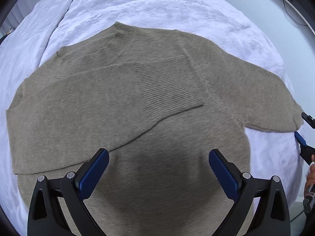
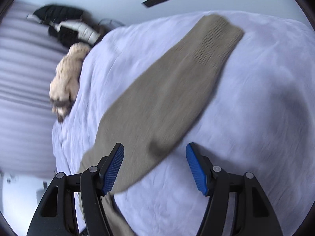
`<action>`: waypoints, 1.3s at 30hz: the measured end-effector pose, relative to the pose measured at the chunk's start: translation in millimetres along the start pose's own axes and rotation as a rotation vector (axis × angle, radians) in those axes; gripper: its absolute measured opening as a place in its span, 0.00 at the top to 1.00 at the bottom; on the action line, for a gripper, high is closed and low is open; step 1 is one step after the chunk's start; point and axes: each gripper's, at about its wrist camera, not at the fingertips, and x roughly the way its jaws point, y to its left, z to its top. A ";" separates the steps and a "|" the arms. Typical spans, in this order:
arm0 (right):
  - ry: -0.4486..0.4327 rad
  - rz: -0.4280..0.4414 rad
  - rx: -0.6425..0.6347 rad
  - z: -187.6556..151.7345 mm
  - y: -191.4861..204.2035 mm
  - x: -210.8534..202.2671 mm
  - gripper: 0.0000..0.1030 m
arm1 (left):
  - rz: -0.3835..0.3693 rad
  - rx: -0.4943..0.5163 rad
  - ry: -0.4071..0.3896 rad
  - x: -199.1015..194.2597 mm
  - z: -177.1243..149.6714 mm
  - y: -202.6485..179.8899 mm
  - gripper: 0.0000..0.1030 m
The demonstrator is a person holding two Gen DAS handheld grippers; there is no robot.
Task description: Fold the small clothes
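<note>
the left wrist view looks down on a taupe knit sweater (image 1: 137,102) spread flat on a bed covered by a pale lavender blanket (image 1: 157,9), with one sleeve (image 1: 110,102) folded across the chest, its ribbed cuff lying near the middle. the left gripper (image 1: 158,165) hangs above the hem with its jaws wide apart and empty. only the right wrist view, which is blurred, shows the other sleeve (image 2: 177,82) stretched straight out across the blanket; the right gripper (image 2: 155,163) is over it, jaws open and gripping nothing.
</note>
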 end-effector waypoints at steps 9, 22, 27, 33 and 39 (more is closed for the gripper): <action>0.005 0.156 0.232 28.6 -17.0 16.5 0.71 | -0.002 0.003 -0.029 -2.5 3.1 -26.0 0.01; 0.143 0.363 -0.257 -13.4 145.6 27.8 0.93 | 0.034 -0.101 -0.076 -22.3 -1.0 43.9 0.01; 0.260 0.413 -0.613 -95.1 250.5 56.4 0.93 | 0.093 -0.181 -0.109 -33.6 -4.7 103.1 0.01; 0.487 0.353 -0.885 -230.8 299.3 126.2 0.93 | 0.148 -0.309 -0.147 -45.4 -32.0 181.0 0.01; 0.648 0.139 -0.768 -270.5 265.1 195.2 0.77 | 0.139 -0.354 -0.155 -45.1 -49.9 222.2 0.01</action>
